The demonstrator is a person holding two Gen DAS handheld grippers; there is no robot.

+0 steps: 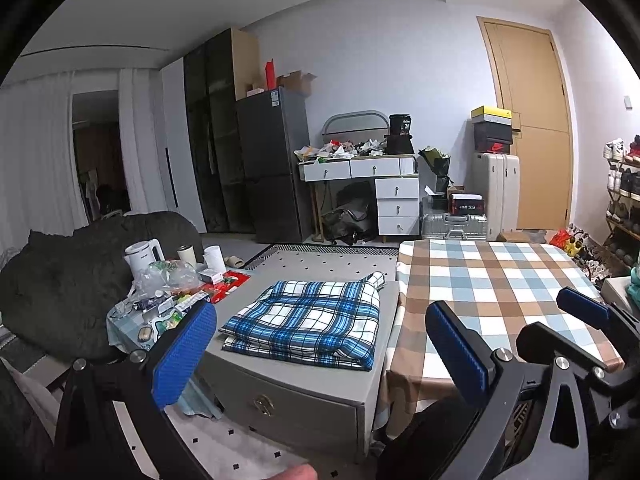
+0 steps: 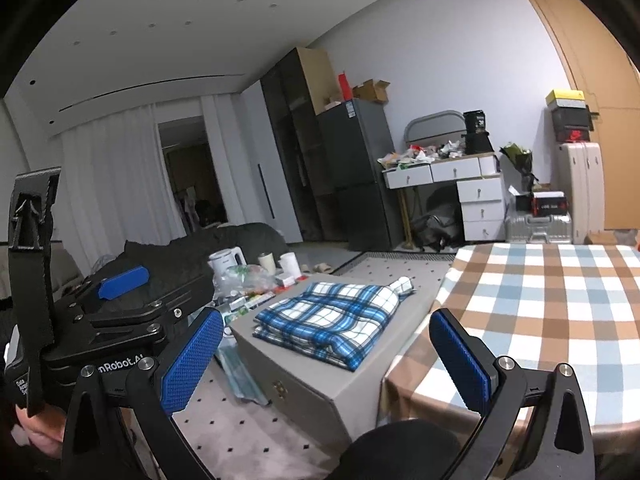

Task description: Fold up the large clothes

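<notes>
Both the left gripper [image 1: 320,348] and right gripper [image 2: 326,354] hang with fingers apart and empty. The folded plaid garment [image 1: 306,318] lies centred on the grey storage box [image 1: 304,392], just beside the checked tabletop [image 1: 492,280]. If further folding is due, I would grip its near corners evenly.

My left gripper [image 1: 320,352] was a black frame with silver screw heads and blue textured pads [image 1: 184,354]. My right gripper [image 2: 326,356] matched it, its pads [image 2: 460,362] ridged, and white lettering ran beside its left finger.
</notes>
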